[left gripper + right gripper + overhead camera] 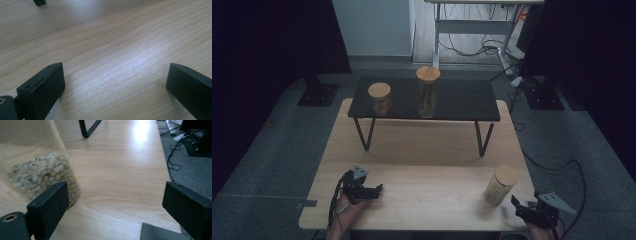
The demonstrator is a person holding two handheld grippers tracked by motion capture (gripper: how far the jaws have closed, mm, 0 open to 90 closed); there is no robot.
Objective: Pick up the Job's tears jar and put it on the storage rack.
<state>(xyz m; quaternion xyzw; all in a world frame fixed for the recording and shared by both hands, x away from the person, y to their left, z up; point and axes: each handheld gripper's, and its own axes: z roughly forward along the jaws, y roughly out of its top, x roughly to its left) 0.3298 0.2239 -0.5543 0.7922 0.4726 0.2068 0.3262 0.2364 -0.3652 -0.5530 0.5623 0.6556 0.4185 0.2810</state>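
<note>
Pale wooden worktop (422, 165) carries a grain jar (501, 185) just beside the right tool (523, 212), whose jaws, like the left tool's (373, 191), are held apart and should probably be centred on the jar's body before closing.

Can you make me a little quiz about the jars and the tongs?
1. How many jars stand on the black shelf?
2. True or false: the right tongs are squeezing the jar of pale grains.
3. Which tongs are nearer that jar? A) left tongs B) right tongs

Key
1. Two: a short jar and a tall jar, both with wooden lids.
2. False. Their jaws stand wide apart; the jar sits beside one jaw, not between them.
3. B.
</note>
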